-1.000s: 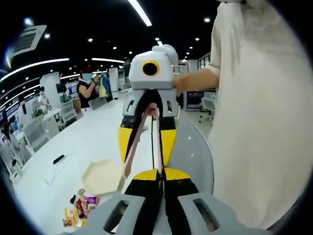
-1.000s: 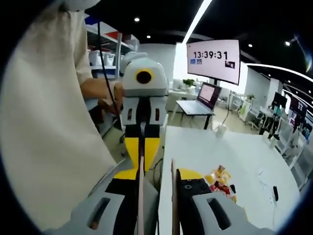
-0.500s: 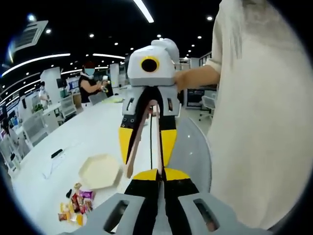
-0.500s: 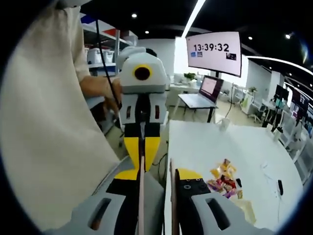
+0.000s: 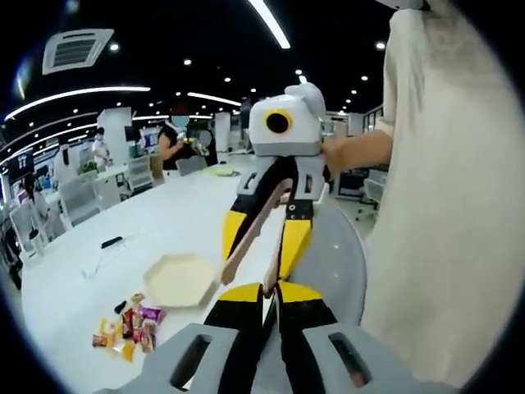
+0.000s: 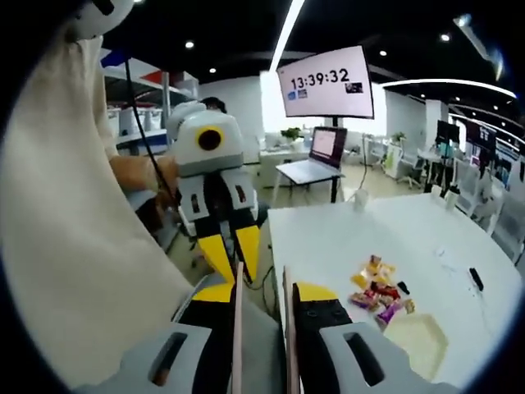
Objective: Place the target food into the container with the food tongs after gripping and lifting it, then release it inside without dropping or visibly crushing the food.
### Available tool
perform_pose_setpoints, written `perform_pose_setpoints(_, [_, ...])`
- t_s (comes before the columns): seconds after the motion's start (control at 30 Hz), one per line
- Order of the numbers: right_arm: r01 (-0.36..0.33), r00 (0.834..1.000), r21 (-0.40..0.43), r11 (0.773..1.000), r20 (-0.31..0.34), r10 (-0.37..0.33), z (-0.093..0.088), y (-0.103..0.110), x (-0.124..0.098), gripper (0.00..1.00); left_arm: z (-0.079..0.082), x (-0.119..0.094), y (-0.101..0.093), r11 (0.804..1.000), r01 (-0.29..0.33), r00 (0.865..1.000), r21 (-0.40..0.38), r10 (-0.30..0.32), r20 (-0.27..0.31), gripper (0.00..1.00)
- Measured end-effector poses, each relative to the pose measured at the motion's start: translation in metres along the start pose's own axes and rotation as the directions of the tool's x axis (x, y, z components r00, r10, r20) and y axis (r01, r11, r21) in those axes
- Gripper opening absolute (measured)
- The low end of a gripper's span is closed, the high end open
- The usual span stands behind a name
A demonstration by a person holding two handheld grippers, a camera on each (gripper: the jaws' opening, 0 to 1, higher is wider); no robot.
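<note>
My right gripper [image 6: 264, 289] is shut on the rose-coloured food tongs [image 6: 238, 328], whose two arms run forward between its jaws, a little apart. My left gripper [image 5: 271, 289] faces it head-on. Its jaws are closed on the tip of one tong arm [image 5: 271, 275]. In the left gripper view the right gripper [image 5: 261, 254] hangs over the table edge, tongs pointing at the camera. A heap of wrapped snacks [image 5: 127, 330] [image 6: 379, 289] lies on the white table beside a cream hexagonal container [image 5: 179, 279] [image 6: 414, 341]. Both grippers are held well above them.
A person in cream clothes [image 5: 443, 213] stands close, holding both grippers. A black pen-like object [image 5: 111, 242] [image 6: 476, 279] and a thin cable lie on the white table [image 5: 164, 222]. A laptop [image 6: 316, 152] and a clock screen [image 6: 328, 80] stand behind, and another person [image 5: 180, 135] farther off.
Both views have swung, so more of the table, snacks and container shows. Each gripper now looks tilted in the other's view. The hold on the tongs is unchanged.
</note>
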State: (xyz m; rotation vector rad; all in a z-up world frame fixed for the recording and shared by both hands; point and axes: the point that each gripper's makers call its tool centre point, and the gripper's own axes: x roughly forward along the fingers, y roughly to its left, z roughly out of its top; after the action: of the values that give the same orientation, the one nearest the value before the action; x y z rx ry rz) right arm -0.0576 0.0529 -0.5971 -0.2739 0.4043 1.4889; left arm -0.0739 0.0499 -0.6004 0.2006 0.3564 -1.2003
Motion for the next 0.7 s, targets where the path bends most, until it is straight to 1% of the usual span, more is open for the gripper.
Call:
perform_pose_setpoints(0.07, [0.015,1.0,0.013,1.0,0.007,-0.015,-0.002,-0.001,-0.002,0.26,-0.003,0.001,0.0,1.0,-0.01,1.0,-0.01,0.01,-0.012,0.03])
perform_pose_setpoints(0.1, [0.032,0.999,0.028,0.999,0.021,-0.033,-0.002,-0.003,-0.005,0.26,-0.006,0.002,0.001,1.0,-0.015,0.999,-0.013,0.015,-0.03,0.01])
perform_pose_setpoints(0.13, [0.035,0.999,0.038,0.999,0.024,-0.036,-0.002,-0.003,-0.006,0.26,-0.009,0.002,0.001,1.0,-0.022,0.999,-0.013,0.021,-0.043,0.0])
perform_pose_setpoints(0.17, [0.059,0.997,0.062,0.996,0.043,-0.061,-0.001,-0.007,-0.009,0.26,-0.011,0.002,0.0,1.0,-0.02,0.998,-0.01,0.019,-0.053,0.0])
perform_pose_setpoints(0.2, [0.084,0.993,0.104,0.991,0.069,-0.091,0.0,-0.013,-0.015,0.26,-0.013,0.001,0.0,1.0,-0.024,0.998,-0.011,0.024,-0.056,0.0])
perform_pose_setpoints(0.23, [0.097,0.991,0.121,0.988,0.079,-0.107,0.0,-0.016,-0.018,0.26,-0.012,0.0,0.0,0.999,-0.032,0.998,-0.016,0.032,-0.051,0.0])
perform_pose_setpoints(0.27, [0.108,0.988,0.139,0.984,0.094,-0.122,-0.001,-0.02,-0.023,0.26,-0.009,0.0,0.0,0.999,-0.039,0.999,-0.036,0.038,-0.03,0.0])
perform_pose_setpoints(0.33, [0.115,0.986,0.163,0.98,0.104,-0.133,-0.003,-0.022,-0.028,0.26,-0.007,0.001,0.001,0.997,-0.048,0.999,-0.058,0.048,-0.011,0.0])
perform_pose_setpoints(0.4, [0.129,0.982,0.187,0.974,0.111,-0.152,-0.007,-0.025,-0.035,0.26,-0.006,0.003,0.002,0.996,-0.062,0.998,-0.069,0.061,-0.01,0.0])
perform_pose_setpoints(0.47, [0.135,0.976,0.229,0.964,0.134,-0.169,-0.008,-0.027,-0.041,0.25,-0.006,0.006,0.002,0.994,-0.073,0.997,-0.086,0.072,-0.012,0.04])
perform_pose_setpoints(0.5, [0.124,0.968,0.288,0.95,0.174,-0.179,-0.006,-0.027,-0.046,0.25,-0.006,0.009,0.003,0.991,-0.081,0.997,-0.107,0.08,-0.015,0.06])
perform_pose_setpoints(0.57, [0.116,0.954,0.367,0.923,0.219,-0.206,-0.006,-0.031,-0.057,0.25,-0.004,0.014,0.001,0.989,-0.088,0.996,-0.115,0.087,-0.013,0.07])
perform_pose_setpoints(0.63, [0.107,0.944,0.404,0.909,0.244,-0.22,-0.008,-0.034,-0.064,0.25,-0.001,0.017,0.0,0.988,-0.091,0.996,-0.127,0.091,-0.002,0.07])
perform_pose_setpoints(0.67, [0.093,0.938,0.433,0.896,0.264,-0.226,-0.008,-0.035,-0.069,0.25,0.003,0.02,0.002,0.984,-0.108,0.994,-0.143,0.111,0.01,0.08])
perform_pose_setpoints(0.7, [0.086,0.932,0.455,0.886,0.278,-0.233,-0.008,-0.036,-0.072,0.25,0.005,0.021,0.005,0.98,-0.137,0.99,-0.141,0.14,0.011,0.1])
